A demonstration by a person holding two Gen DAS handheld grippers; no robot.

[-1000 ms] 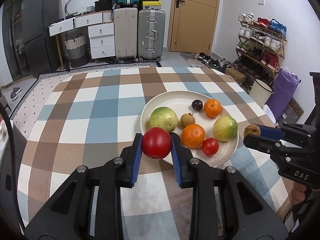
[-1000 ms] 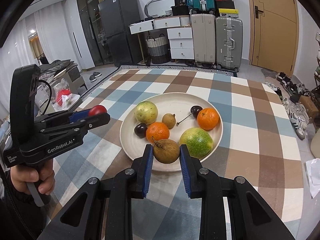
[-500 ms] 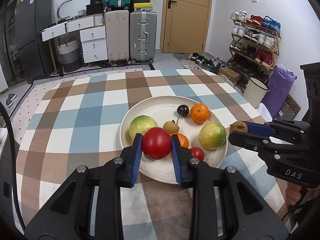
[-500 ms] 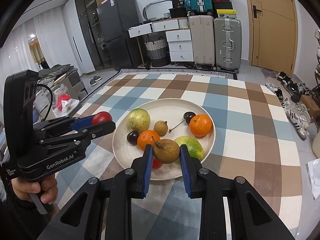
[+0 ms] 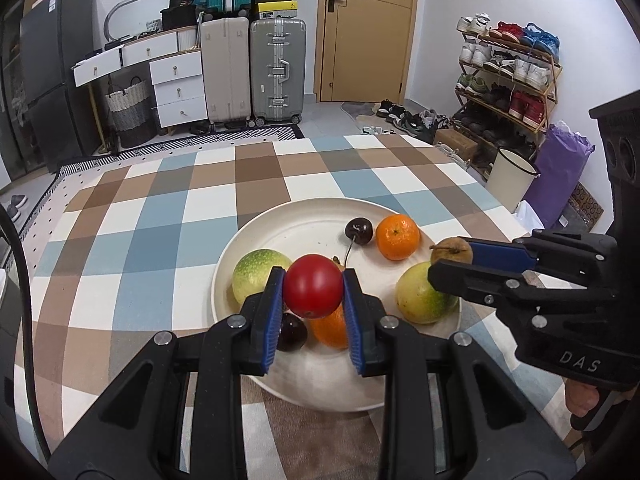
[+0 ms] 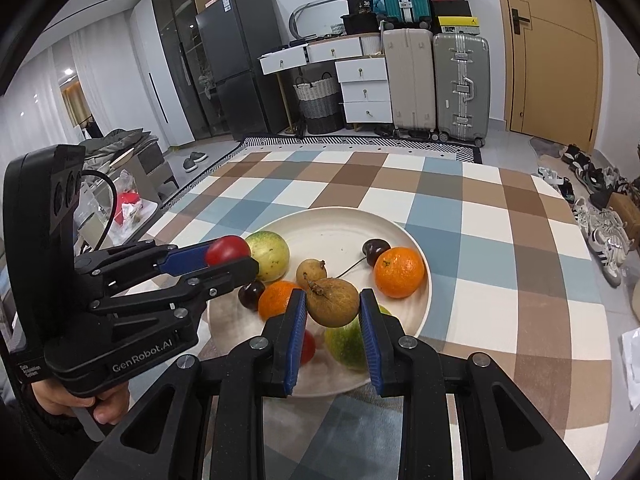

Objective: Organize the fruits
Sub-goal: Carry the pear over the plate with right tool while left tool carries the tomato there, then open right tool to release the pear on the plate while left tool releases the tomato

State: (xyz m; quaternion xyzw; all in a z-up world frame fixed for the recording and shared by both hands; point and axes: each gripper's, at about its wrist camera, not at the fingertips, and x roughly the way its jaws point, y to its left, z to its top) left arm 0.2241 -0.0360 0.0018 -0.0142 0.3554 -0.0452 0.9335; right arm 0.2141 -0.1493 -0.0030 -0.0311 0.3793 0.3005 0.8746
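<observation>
Red and glossy, the tomato (image 5: 313, 291) sits pinched between the blue pads of the left gripper (image 5: 313, 294), held above the near side of the cream plate (image 5: 296, 216); the right wrist view shows the same tomato (image 6: 226, 250) over the plate's left rim, just beside a green-yellow round fruit (image 6: 269, 255). The right gripper (image 6: 332, 312) clamps a brown pear-shaped fruit (image 6: 332, 300) with a short stem, held over the plate's near half (seen from the left wrist as a small brown shape (image 5: 451, 251) at the tip of the right gripper (image 5: 450, 258)). On the plate lie an orange (image 6: 399, 272) beside a dark cherry (image 6: 375, 249) with a long stem, a second orange (image 6: 277, 300), a small brown fruit (image 6: 311, 271), another dark cherry (image 6: 250, 294), a second green-yellow fruit (image 5: 424, 294) and a small red fruit (image 6: 307, 346) partly hidden behind the right gripper's fingers. The plate rests on a checked tablecloth (image 6: 480, 248) of brown, blue and white squares. Beyond the table stand two suitcases (image 5: 256, 68), white drawers (image 5: 178, 88), a wooden door (image 5: 364, 28) and a shoe rack (image 5: 508, 76).
</observation>
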